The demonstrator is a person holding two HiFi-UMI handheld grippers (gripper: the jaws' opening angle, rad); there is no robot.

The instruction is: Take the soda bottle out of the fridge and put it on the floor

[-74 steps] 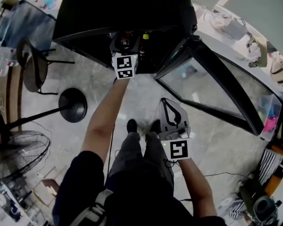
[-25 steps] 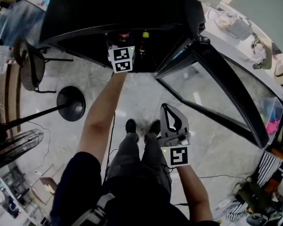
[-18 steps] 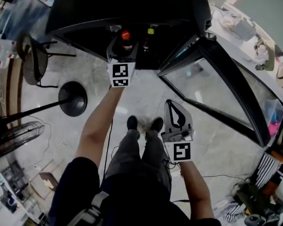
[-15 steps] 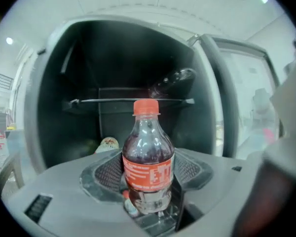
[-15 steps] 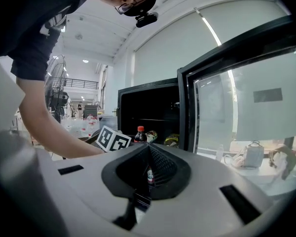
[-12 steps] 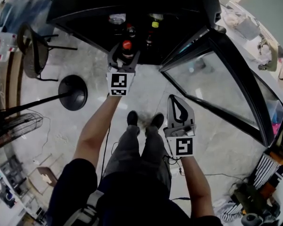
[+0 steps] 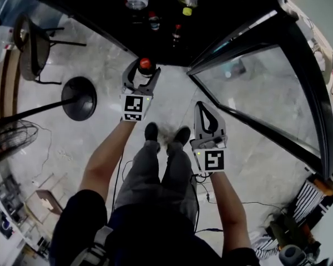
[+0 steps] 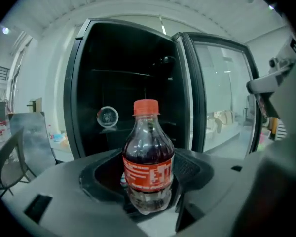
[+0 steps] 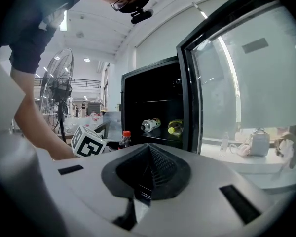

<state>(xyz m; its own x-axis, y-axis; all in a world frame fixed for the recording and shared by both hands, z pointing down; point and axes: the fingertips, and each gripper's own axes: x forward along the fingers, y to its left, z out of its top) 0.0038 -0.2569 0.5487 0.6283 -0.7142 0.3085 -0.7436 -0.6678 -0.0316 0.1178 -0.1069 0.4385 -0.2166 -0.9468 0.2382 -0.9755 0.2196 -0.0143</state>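
The left gripper (image 7: 143, 72) pinches the soda bottle (image 8: 148, 157) upright between its fingers, clear of the fridge (image 8: 123, 53), ready for lowering to the floor (image 7: 166, 98), while the right gripper (image 7: 203, 107) idles, fingers pressed together.

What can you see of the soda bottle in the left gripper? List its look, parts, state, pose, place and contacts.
The soda bottle is small, of clear plastic, with a red screw cap in place, a red label with white lettering round its middle and dark soda inside. It stands upright, clamped low on its body between the jaws of the left gripper, the only thing touching it. It is held above the floor, in front of the open fridge.
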